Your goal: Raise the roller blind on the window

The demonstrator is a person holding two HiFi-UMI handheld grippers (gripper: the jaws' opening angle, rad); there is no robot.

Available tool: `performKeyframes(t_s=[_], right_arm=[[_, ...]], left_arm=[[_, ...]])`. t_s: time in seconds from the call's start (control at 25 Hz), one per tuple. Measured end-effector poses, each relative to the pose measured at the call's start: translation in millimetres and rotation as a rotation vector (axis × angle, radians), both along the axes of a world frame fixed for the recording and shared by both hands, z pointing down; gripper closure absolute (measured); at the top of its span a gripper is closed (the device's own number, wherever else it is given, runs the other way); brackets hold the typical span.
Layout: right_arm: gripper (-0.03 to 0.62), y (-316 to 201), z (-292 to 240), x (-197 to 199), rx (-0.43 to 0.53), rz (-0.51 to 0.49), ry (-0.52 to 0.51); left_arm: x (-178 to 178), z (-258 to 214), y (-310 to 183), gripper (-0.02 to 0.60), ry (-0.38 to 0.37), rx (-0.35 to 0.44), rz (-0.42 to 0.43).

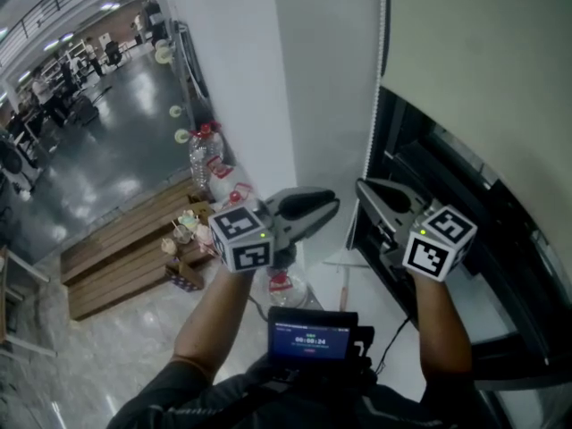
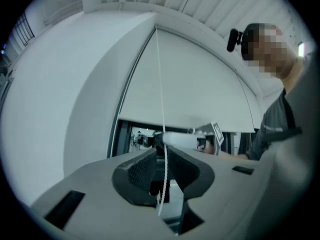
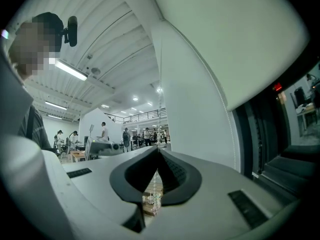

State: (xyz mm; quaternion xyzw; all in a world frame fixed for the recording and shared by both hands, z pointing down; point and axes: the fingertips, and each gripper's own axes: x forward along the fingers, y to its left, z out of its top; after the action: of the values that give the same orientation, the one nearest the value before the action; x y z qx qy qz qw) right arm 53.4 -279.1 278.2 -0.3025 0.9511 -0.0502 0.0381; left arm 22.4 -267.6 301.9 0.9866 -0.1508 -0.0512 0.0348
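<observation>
The cream roller blind hangs partly lowered over a dark window, and shows too in the left gripper view and the right gripper view. Its white bead chain drops along the blind's left edge. My right gripper is shut on that chain, which passes through the jaw tips. My left gripper sits just left of it, pointing at the window. The chain runs straight down between its jaws, which stand a narrow gap apart without pressing on it.
The black window frame lies below the blind. A white pillar stands to the left. Below it are water bottles and wooden pallets with small items. A screen device hangs at my chest.
</observation>
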Motion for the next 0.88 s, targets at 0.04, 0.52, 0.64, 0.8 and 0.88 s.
performKeyframes(t_s=[0.04, 0.52, 0.64, 0.8, 0.88], right_arm=[[0.592, 1.1, -0.5, -1.3, 0.0, -0.004, 0.0], [0.592, 2.5, 2.3, -15.5, 0.016, -0.04, 0.005], [0.592, 4.8, 1.0, -14.5, 0.016, -0.033, 0.003], [0.592, 4.8, 2.7, -13.2, 0.009, -0.034, -0.009], [0.592, 6.5, 4.0, -13.3, 0.005, -0.036, -0.012]], left_arm=[[-3.8, -20.2, -1.7, 0.506, 0.039, 0.014, -0.009], [37.9, -118.4, -21.7, 0.571, 0.012, 0.161, -0.031], [36.9, -118.5, -19.4, 0.578, 0.025, 0.171, -0.033], [37.8, -114.7, -17.2, 0.58, 0.052, 0.167, -0.017], [38.3, -112.8, -14.8, 0.58, 0.054, 0.166, -0.013]])
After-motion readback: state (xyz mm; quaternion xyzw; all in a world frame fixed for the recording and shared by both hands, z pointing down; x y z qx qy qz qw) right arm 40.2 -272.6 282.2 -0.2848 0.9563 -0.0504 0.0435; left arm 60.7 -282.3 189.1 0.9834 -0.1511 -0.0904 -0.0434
